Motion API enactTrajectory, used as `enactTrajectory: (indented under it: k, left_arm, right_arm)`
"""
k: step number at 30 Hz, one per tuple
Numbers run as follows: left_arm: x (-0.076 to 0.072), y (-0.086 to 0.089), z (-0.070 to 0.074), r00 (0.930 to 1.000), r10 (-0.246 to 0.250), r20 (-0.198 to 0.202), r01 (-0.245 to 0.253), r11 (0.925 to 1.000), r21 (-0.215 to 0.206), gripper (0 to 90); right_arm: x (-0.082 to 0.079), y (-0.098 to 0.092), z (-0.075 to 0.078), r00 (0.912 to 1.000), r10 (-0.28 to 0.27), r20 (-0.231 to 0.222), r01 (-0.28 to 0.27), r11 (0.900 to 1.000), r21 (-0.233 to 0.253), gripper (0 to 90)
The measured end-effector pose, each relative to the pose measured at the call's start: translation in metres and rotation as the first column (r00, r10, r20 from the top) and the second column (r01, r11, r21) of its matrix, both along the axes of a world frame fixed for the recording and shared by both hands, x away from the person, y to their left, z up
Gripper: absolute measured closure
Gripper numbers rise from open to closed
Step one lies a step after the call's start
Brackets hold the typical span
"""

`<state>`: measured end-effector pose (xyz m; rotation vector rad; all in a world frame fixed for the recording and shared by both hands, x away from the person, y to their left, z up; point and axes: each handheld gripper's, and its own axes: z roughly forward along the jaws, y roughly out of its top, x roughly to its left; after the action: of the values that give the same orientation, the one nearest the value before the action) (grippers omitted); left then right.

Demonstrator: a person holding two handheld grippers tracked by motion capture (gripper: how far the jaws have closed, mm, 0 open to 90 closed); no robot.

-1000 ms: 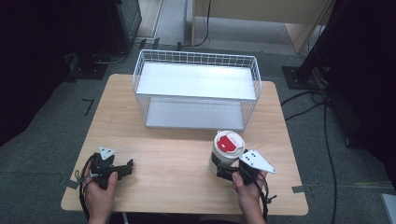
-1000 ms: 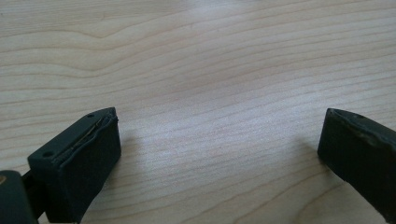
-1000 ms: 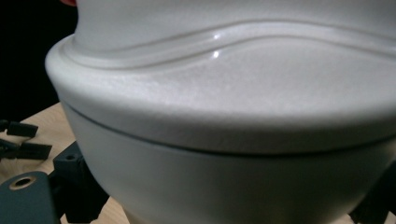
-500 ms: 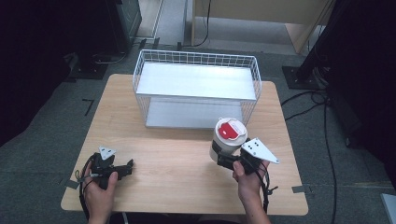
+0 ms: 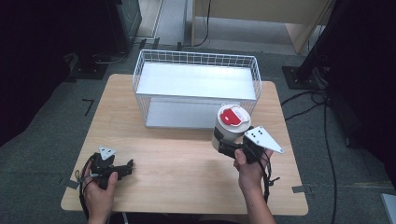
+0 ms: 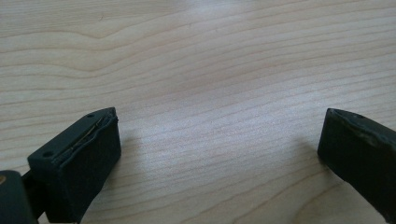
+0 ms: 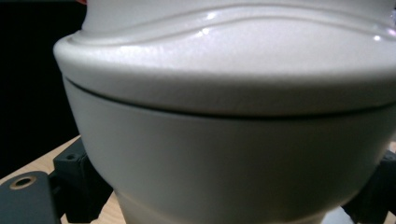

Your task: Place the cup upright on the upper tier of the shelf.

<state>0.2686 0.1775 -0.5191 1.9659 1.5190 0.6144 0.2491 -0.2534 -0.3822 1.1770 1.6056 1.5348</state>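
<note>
My right tongs (image 5: 223, 145) pinch the white canister (image 5: 229, 127) low, so it may tip; left tongs (image 5: 122, 169) sit spread.

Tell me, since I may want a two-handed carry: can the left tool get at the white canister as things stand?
Probably yes. The left tool is open with bare table between it and the white canister, which the right tool grips from its near side.

White canister (image 5: 227, 131) with red-topped lid, upright, just before the wire basket (image 5: 196, 88).
</note>
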Motion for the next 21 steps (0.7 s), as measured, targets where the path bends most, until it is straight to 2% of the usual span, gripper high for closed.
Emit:
enactTrajectory:
  k: [12, 21]
  left_arm:
    - [0.0, 0.0, 0.0, 1.0, 0.0, 0.0, 0.0, 1.0, 0.0, 0.0]
    - [0.0, 0.0, 0.0, 1.0, 0.001, 0.0, -0.001, 1.0, -0.001, 0.0]
  right_arm:
    - [0.015, 0.005, 0.027, 0.9991, -0.008, 0.041, 0.008, 1.0, 0.008, 8.9]
    - [0.027, 0.008, 0.04, 0.9973, -0.027, 0.068, 0.026, 0.999, 0.022, 8.9]
